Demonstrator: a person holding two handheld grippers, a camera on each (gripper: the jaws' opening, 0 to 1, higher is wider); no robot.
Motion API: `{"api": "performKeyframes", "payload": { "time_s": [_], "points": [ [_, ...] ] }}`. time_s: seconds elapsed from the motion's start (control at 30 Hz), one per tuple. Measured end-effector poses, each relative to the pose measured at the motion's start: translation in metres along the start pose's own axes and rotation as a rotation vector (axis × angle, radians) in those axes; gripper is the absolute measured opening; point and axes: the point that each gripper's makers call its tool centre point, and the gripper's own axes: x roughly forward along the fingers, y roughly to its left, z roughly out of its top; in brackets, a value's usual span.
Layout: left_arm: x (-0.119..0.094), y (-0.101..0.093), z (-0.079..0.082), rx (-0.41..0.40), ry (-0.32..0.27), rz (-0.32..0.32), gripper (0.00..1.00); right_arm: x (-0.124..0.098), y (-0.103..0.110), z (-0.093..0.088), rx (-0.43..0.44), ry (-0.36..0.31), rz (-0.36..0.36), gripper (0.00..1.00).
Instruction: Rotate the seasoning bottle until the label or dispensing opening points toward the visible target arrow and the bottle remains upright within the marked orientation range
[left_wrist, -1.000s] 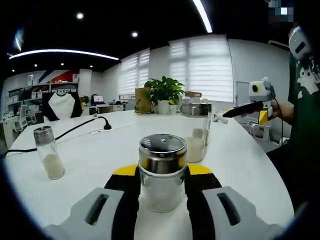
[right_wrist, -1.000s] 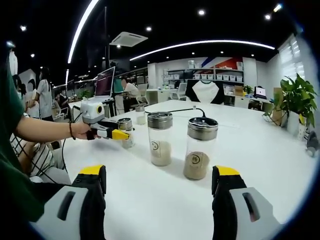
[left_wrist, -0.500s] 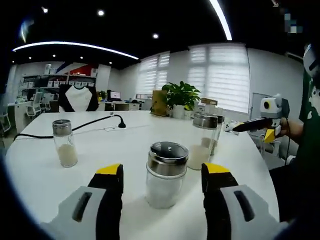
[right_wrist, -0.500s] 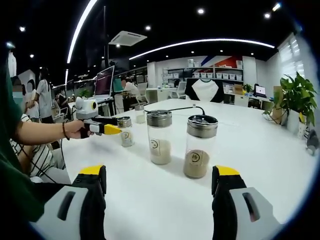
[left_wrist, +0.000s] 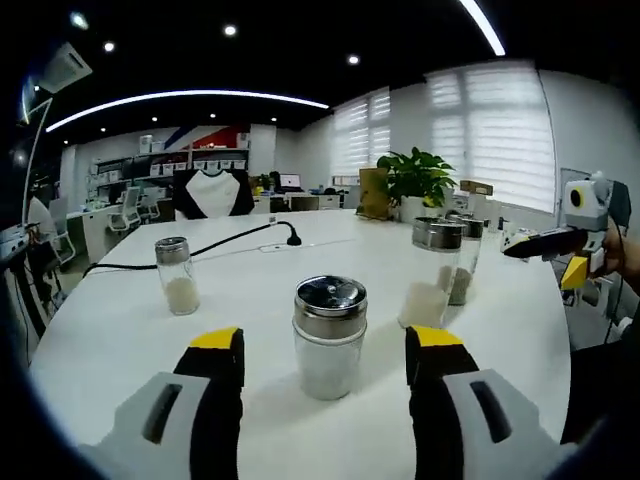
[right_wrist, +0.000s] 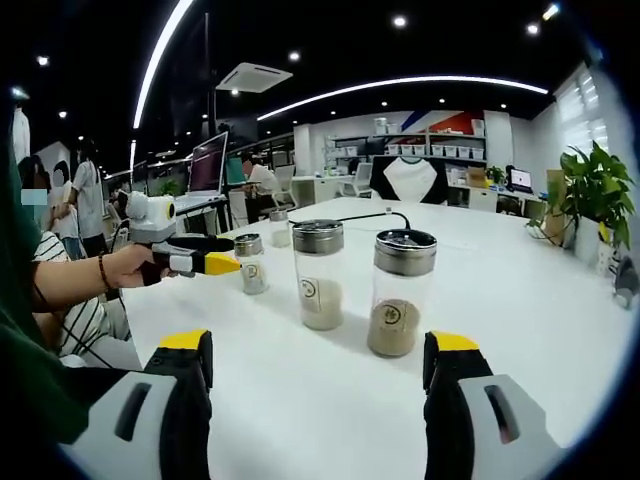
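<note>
A short glass seasoning bottle (left_wrist: 329, 336) with a steel shaker lid and white grains stands upright on the white table (left_wrist: 120, 340). My left gripper (left_wrist: 325, 345) is open, its yellow-tipped jaws on either side of the bottle and just short of it, not touching. In the right gripper view the same bottle (right_wrist: 250, 264) stands just past the tip of the left gripper (right_wrist: 225, 263), which a hand holds. My right gripper (right_wrist: 318, 350) is open over bare table with nothing between its jaws. It also hovers at the table's right edge (left_wrist: 530, 242).
Two tall lidded jars (right_wrist: 318, 275) (right_wrist: 401, 296) stand ahead of my right gripper, one with white grains, one with brown. A small shaker (left_wrist: 178, 276) and a black cable (left_wrist: 235, 243) lie to the left. A potted plant (left_wrist: 416, 181) is at the far edge.
My left gripper's jaws, close around the seasoning bottle a second ago, have opened wide and drawn back. The bottle stays upright. The right gripper has held still.
</note>
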Motion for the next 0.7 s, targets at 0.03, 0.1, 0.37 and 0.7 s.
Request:
{"api": "performKeyframes", "payload": {
  "time_s": [0.03,0.1,0.37,0.7],
  "points": [
    [0.0,0.002,-0.002,-0.019,0.013,0.034,0.67,0.0,0.0,0.0,0.001,0.001,-0.001,0.89],
    [0.001,-0.001,0.001,-0.015,-0.008,0.044,0.67,-0.001,-0.001,-0.001,0.002,0.0,-0.002,0.89],
    [0.003,0.004,-0.005,-0.013,0.01,0.193,0.67,0.0,-0.002,-0.002,0.005,-0.001,-0.002,0.88],
    [0.012,0.007,-0.006,-0.046,-0.014,0.289,0.67,0.001,-0.003,-0.003,0.007,-0.001,0.0,0.88]
  ]
}}
